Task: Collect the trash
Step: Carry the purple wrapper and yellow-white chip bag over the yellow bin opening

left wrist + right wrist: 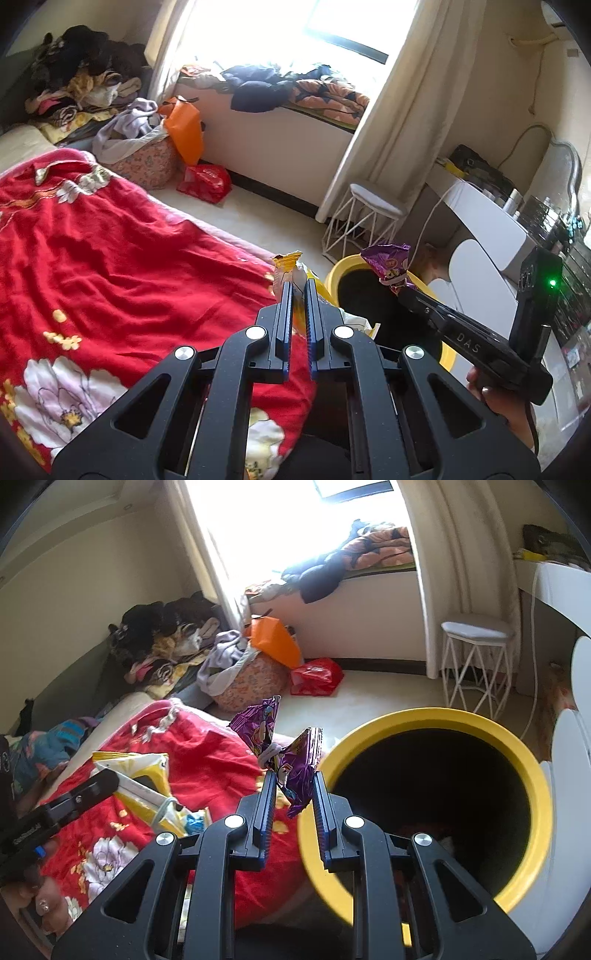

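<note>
My left gripper [298, 284] is shut on a yellow and white snack wrapper [287, 263] above the edge of the red floral bedspread [110, 266]. The same wrapper [147, 779] shows in the right wrist view, held by the left gripper [110, 779]. My right gripper [293, 775] is shut on a crumpled purple wrapper [291, 771], just left of the rim of the yellow bin [532, 782]. In the left wrist view the purple wrapper [388, 262] hangs over the yellow bin [332, 277], held by the right gripper [400, 290].
A white wire-leg stool [476, 657] stands behind the bin by the curtain. A white desk [487, 218] is to the right. A red plastic bag [317, 675], an orange bag [275, 638] and a floral laundry basket [247, 683] sit on the floor beyond the bed.
</note>
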`<state>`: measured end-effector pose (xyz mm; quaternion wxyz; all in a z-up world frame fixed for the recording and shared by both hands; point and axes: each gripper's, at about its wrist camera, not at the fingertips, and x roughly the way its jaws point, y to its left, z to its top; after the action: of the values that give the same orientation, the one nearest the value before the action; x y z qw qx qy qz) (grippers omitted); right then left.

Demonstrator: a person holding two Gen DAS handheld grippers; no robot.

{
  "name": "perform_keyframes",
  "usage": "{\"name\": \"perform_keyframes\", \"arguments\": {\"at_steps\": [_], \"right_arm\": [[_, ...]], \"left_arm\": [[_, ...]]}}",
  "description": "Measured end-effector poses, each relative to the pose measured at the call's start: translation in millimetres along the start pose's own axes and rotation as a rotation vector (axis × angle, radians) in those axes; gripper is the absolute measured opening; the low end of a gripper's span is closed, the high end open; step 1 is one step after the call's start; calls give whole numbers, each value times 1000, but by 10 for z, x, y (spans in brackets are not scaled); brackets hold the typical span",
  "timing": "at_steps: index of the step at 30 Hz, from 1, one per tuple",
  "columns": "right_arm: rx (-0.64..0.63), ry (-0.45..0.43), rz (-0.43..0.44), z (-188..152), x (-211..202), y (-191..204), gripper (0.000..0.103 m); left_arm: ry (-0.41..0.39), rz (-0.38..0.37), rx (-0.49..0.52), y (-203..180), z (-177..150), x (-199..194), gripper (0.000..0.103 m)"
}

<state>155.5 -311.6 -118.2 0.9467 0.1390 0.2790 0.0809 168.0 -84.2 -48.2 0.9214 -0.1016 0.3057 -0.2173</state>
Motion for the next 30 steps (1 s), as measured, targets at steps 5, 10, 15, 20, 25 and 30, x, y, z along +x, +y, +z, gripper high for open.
{"name": "perform_keyframes", "arguments": {"at_steps": [5, 10, 15, 20, 25, 30], "right_arm": [[20, -13, -41, -19, -81, -154, 19], [55, -18, -75, -32, -137, -336, 19], [88, -24, -110, -43, -187, -500, 19], [114, -29, -146, -53, -217, -632, 19], [144, -26, -172, -66, -231, -756, 19], [183, -22, -194, -93, -246, -880, 19]], "left_arm": [[7, -18, 28, -147, -1, 39, 4], [10, -33, 51, -271, -4, 80, 4], [13, -45, 78, -422, -6, 137, 4], [19, -55, 102, -535, -13, 197, 4], [29, -61, 130, -644, -31, 273, 4], [41, -67, 144, -718, -51, 351, 4]]}}
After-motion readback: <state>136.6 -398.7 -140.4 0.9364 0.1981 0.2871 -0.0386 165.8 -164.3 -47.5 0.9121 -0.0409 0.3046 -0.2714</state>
